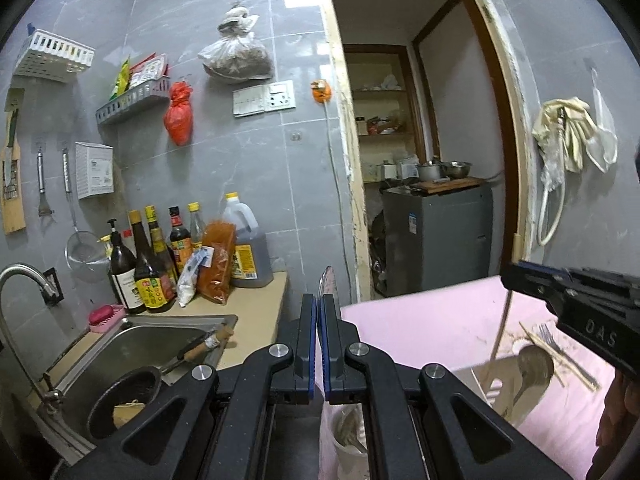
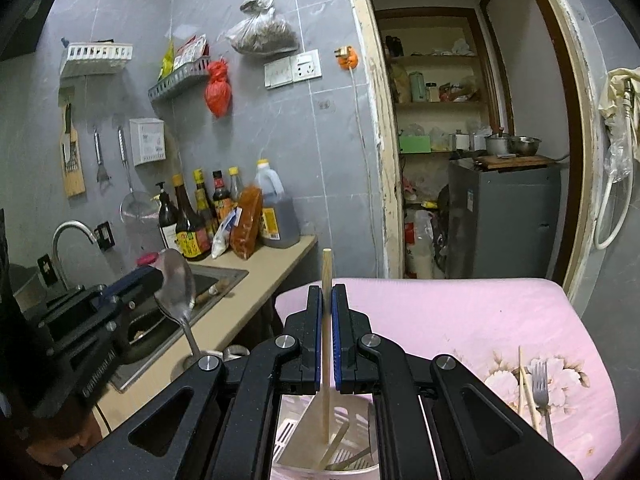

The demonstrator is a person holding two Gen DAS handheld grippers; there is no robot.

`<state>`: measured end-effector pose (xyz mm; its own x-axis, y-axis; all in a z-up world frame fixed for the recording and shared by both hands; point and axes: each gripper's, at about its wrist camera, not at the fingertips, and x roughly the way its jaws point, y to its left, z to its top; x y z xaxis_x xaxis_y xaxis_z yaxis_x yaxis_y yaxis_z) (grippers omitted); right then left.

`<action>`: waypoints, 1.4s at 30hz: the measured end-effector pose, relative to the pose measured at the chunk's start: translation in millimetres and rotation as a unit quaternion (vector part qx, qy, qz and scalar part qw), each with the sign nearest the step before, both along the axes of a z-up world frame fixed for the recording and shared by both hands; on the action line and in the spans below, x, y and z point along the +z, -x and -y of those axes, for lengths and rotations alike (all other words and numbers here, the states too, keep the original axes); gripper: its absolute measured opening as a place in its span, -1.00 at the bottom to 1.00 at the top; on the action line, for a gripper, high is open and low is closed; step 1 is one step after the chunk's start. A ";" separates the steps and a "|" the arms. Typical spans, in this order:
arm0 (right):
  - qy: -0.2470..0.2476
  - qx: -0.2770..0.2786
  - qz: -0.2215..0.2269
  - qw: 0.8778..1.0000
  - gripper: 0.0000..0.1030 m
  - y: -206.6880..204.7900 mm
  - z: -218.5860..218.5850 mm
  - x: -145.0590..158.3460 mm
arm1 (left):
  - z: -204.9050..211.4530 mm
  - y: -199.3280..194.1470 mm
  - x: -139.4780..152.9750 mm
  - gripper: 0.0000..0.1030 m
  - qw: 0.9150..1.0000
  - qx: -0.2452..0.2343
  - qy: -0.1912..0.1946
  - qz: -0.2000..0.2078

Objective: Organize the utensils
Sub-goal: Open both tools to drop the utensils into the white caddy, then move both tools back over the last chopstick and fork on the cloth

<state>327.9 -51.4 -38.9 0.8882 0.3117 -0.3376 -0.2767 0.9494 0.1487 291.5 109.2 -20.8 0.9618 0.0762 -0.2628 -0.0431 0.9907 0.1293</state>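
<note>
Left gripper (image 1: pixel 320 340): raised over the left edge of the pink table (image 2: pixel 460 312), fingers pointing forward toward the doorway, jaws closed to a narrow slit on the handle of a metal spoon (image 2: pixel 176 284). Spoon upright, bowl uppermost, seen edge-on above the fingertips in the left wrist view and broadside in the right wrist view, with sink (image 1: pixel 140 340) and countertop behind it.

Right gripper (image 2: pixel 327 336): held to the right of the left one, likewise level and forward-pointing, jaws nearly shut on a single wooden chopstick (image 2: pixel 326 360). Chopstick near vertical, upper end projecting above the fingertips, lower end reaching down inside the white slotted utensil holder (image 2: pixel 320 440) directly beneath the gripper. Other utensils inside the holder, kind not discernible.

On the floral patch at the right of the pink table: a metal fork (image 2: pixel 542 388) lying flat, with loose chopsticks (image 2: pixel 526 392) just beside it on its left, both well apart from the holder.

Background: condiment bottles (image 1: pixel 160 264) grouped on the countertop against the grey tiled wall, curved faucet (image 1: pixel 24 276) at the sink's left, dark pan (image 1: pixel 124 396) lying in the sink basin.
</note>
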 end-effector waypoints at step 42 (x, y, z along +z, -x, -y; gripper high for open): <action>-0.034 -0.114 0.054 0.991 0.83 50.3 149.1 55.8 | 59.6 1.2 40.9 0.68 0.979 -0.089 0.176 -0.045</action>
<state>277.5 -200.6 16.9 0.9678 0.1186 -0.2219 -0.0748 0.9777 0.1965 290.3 49.5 20.1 0.9233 -0.2006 -0.3275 0.1294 0.9654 -0.2263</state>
